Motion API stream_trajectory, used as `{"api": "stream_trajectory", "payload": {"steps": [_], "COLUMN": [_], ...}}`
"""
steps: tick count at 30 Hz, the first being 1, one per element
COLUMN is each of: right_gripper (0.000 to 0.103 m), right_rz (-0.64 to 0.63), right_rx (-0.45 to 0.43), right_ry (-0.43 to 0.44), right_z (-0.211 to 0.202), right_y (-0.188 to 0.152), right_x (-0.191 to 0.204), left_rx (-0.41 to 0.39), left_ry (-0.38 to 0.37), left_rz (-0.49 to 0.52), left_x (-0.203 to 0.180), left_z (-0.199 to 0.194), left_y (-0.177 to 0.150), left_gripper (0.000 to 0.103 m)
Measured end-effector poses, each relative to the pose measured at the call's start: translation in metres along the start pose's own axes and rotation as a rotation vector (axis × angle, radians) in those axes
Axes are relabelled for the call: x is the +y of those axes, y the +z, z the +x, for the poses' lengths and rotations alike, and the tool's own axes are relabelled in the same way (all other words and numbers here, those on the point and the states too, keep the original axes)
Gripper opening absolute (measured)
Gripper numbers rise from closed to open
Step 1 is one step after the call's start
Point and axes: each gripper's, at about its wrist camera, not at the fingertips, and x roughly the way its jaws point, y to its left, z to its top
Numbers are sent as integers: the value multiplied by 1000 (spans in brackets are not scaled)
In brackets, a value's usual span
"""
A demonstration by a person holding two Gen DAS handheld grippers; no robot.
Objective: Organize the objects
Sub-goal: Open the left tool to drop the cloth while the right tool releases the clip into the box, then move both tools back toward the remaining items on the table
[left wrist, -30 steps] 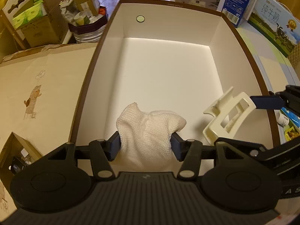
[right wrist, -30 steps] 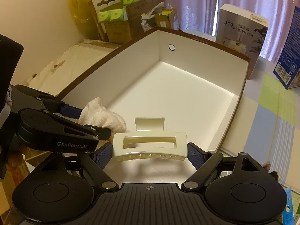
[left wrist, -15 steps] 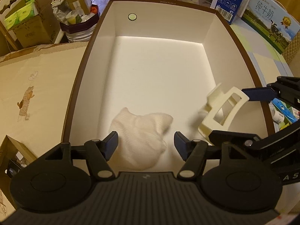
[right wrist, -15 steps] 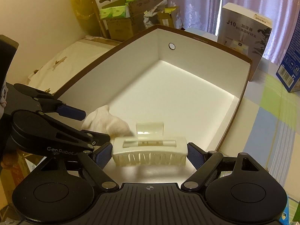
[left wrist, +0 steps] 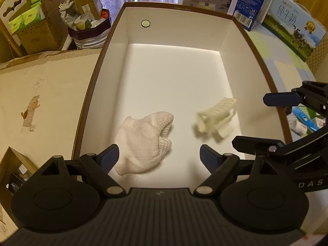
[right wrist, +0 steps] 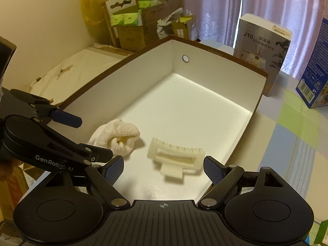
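A white knitted sock (left wrist: 144, 138) lies on the floor of the open white box with a brown rim (left wrist: 96, 69), near its front. A cream hair claw clip (left wrist: 216, 117) lies to the sock's right, blurred by motion. My left gripper (left wrist: 158, 156) is open and empty just above the sock. In the right wrist view the sock (right wrist: 116, 136) and the clip (right wrist: 176, 156) lie side by side in the box (right wrist: 254, 110). My right gripper (right wrist: 164, 169) is open and empty above the clip.
A humidifier carton (right wrist: 263, 50), a blue carton (left wrist: 251, 2) and a milk carton (left wrist: 293, 26) stand behind and right of the box. Cardboard boxes with green tissue packs (left wrist: 26, 18) are stacked at the far left. A cream sheet (left wrist: 41, 94) lies left of the box.
Both grippers have opened. The sock dropped from the left gripper and the hair clip from the right, and both now lie on the box floor.
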Motion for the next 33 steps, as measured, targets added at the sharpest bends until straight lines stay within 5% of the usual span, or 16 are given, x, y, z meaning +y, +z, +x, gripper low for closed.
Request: {"api": "stream_trajectory", "payload": {"steps": [14, 33], "right_gripper": [82, 82], "right_rz": [132, 233], "right_rx": [-85, -136], "right_ry": [2, 37], "right_z": [-47, -136], "right_y": [-23, -96], "right_x": [2, -41], "left_rx": [-75, -122], "left_ry": [-44, -86], "left_rz": [28, 45], "left_x": [-18, -105], "left_z": [-40, -79], "left_y": [-11, -46], "left_gripper": [84, 84]}}
